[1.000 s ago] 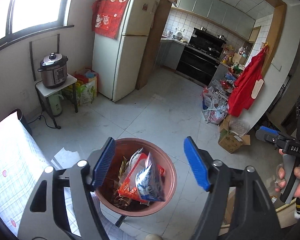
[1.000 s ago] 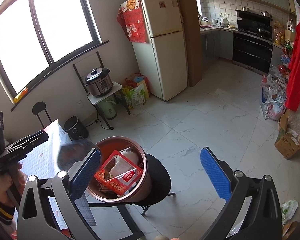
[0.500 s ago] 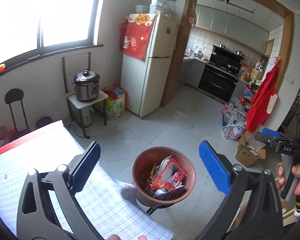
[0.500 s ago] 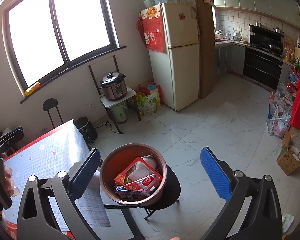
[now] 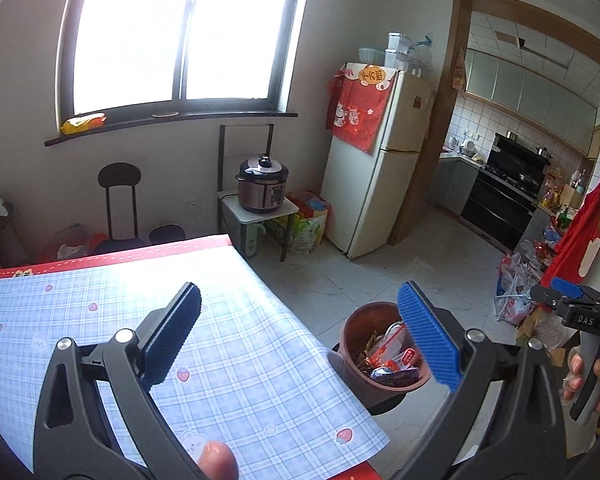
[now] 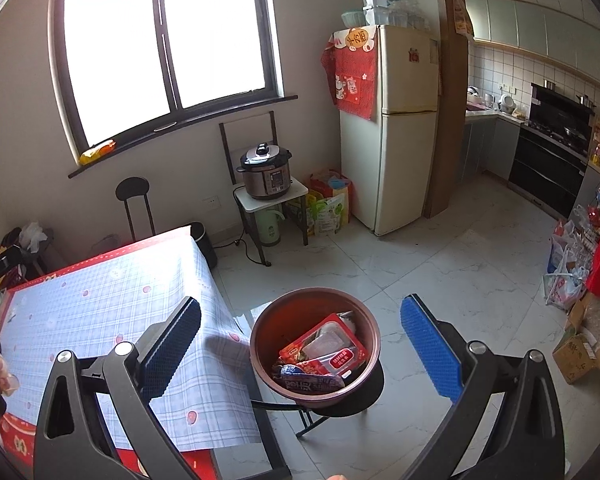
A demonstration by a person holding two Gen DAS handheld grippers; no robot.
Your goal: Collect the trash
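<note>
Beside the bench (image 6: 100, 300), the brown bin (image 6: 315, 346) sits full of wrappers, and with both left tongs (image 5: 300, 336) and right tongs (image 6: 300, 344) spread apart and empty, scan the bench for leftover trash first.

Left wrist view: I look steeply down from close above the table (image 5: 240, 360), facing the window (image 5: 180, 32).
Right wrist view: I look down from the table's right edge, nearer the bin (image 6: 316, 344).
Shared: table, bin, window, cooker (image 6: 266, 170), fridge (image 6: 404, 128), far kitchen.
</note>
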